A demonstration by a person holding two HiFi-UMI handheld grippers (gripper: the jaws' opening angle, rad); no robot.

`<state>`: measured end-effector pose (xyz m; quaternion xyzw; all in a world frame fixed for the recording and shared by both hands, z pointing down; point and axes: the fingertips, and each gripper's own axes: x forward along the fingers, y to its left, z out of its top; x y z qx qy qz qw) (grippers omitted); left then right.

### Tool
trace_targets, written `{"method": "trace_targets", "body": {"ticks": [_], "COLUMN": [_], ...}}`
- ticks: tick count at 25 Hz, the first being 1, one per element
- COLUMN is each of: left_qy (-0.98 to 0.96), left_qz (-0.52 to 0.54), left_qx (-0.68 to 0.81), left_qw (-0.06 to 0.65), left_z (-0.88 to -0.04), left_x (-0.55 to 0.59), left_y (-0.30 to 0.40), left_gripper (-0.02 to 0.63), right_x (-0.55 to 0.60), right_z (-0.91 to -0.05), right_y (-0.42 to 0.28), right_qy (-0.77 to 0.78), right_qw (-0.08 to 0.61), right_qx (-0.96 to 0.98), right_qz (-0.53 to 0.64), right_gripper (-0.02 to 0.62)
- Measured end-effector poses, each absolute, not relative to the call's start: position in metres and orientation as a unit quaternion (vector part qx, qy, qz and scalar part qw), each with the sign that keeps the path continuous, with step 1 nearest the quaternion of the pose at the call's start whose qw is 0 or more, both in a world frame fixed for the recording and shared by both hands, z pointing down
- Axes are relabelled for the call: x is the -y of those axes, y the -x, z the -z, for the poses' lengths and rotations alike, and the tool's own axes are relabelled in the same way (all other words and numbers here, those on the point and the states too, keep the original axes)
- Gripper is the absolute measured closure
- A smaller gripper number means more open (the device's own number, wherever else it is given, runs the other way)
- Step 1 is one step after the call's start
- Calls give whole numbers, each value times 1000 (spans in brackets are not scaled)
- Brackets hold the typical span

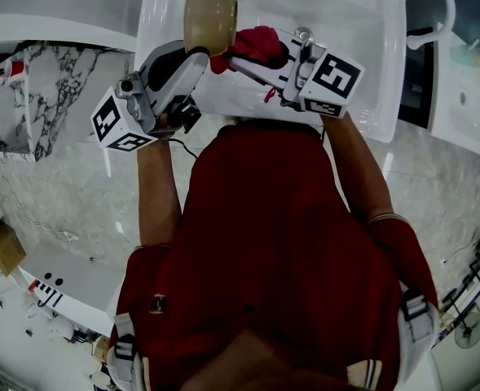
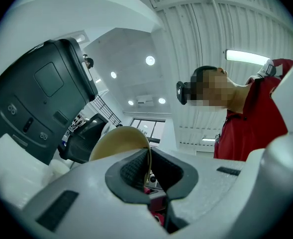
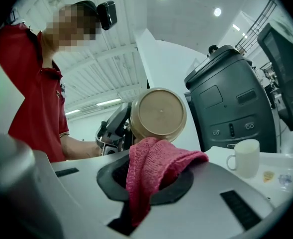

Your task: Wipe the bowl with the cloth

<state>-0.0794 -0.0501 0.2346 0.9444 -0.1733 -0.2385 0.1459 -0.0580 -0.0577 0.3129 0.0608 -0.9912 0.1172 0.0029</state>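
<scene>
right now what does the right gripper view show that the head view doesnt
Only the right gripper view: a white mug, a dark grey machine, and the flat underside of the tan bowl facing the camera.
Only the head view: the white basin below both grippers and a marbled surface at left.
Both: the bowl, gripped at its rim by the left gripper, and the red cloth clamped in the right gripper, close beside the bowl.
</scene>
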Motion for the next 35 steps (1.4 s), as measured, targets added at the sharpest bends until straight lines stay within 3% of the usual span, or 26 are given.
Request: {"method": "trace_targets", "body": {"ticks": [17,35], "left_qy": [-937,-937], "left_qz": [196,168], "left_qx": [240,252], "left_qw": [159,176], "left_z": [-257,-273], "left_x": [65,69], "left_y": [85,91], "left_gripper": [584,584], "right_x": [36,50], "right_z": [-293,-258], "right_y": [71,59], "right_qy": [-48,-126], "right_qw": [23,-21], "right_qx": [998,992], "right_qz": [-37,21], "right_gripper": [565,565]}}
